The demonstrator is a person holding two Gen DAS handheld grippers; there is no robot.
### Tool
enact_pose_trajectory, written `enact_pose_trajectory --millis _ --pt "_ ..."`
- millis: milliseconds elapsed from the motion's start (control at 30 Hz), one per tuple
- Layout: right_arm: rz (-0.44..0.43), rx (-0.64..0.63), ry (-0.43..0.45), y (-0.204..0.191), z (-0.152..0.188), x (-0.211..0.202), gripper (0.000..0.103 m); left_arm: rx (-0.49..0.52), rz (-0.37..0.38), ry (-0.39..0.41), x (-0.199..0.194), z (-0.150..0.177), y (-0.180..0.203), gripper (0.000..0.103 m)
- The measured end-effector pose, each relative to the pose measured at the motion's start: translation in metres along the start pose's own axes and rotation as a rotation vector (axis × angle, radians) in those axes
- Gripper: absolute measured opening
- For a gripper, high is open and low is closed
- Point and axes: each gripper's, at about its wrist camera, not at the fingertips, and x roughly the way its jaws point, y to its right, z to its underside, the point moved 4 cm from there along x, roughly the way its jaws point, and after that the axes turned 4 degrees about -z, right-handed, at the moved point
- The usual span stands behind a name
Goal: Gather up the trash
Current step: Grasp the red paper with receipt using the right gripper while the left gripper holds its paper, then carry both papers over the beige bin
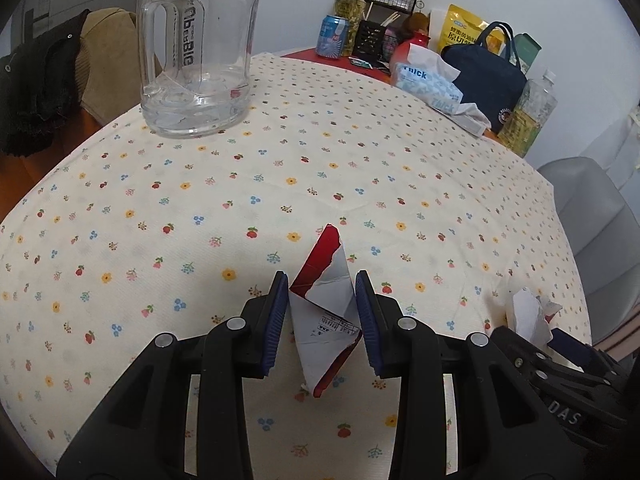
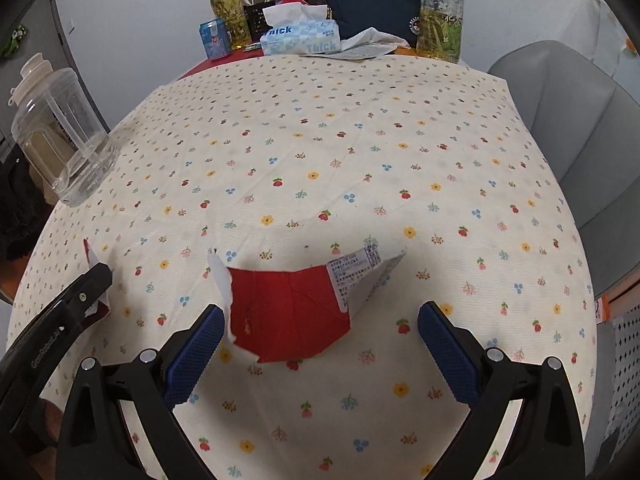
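Observation:
My left gripper [image 1: 322, 312] is shut on a folded red-and-white carton scrap [image 1: 324, 292], held upright between its blue pads just above the floral tablecloth [image 1: 280, 152]. A second torn scrap [image 2: 292, 312], red with a white printed label, lies flat on the cloth. My right gripper [image 2: 320, 310] stands open over it, one finger on each side and neither pad touching it. In the left wrist view that scrap's white torn edge [image 1: 528, 312] shows at the lower right beside the right gripper's fingers [image 1: 560, 338]. The left gripper's black body [image 2: 80, 300] shows at the left edge of the right wrist view.
A clear plastic jug [image 1: 200, 48] stands at the table's far left. Along the back are a tissue pack [image 1: 428, 84], a blue can [image 1: 332, 36], bottles, a navy bag [image 1: 488, 68] and a wire basket. A grey chair [image 2: 568, 128] stands to the right.

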Motion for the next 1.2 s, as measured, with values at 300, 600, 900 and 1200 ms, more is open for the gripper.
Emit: enact_pose_trajectory --millis 300,600,900,1200 --pt "-0.032 -0.001 0.002 0.002 -0.005 -0.008 0.042 0.008 0.000 0.005 -0.002 0.001 0.002 0.035" --pt "-0.069 -0.012 0.039 0.006 0.011 -0.046 0.024 0.049 0.029 0.034 -0.022 0.004 0.023 0.035" --pt "-0.071 0.022 0.120 0.038 0.025 -0.094 0.024 0.132 0.064 0.071 -0.052 0.015 0.069 0.035" --pt "-0.053 0.098 0.199 0.090 0.040 -0.140 0.024 0.246 0.113 0.096 -0.079 0.035 0.133 0.035"
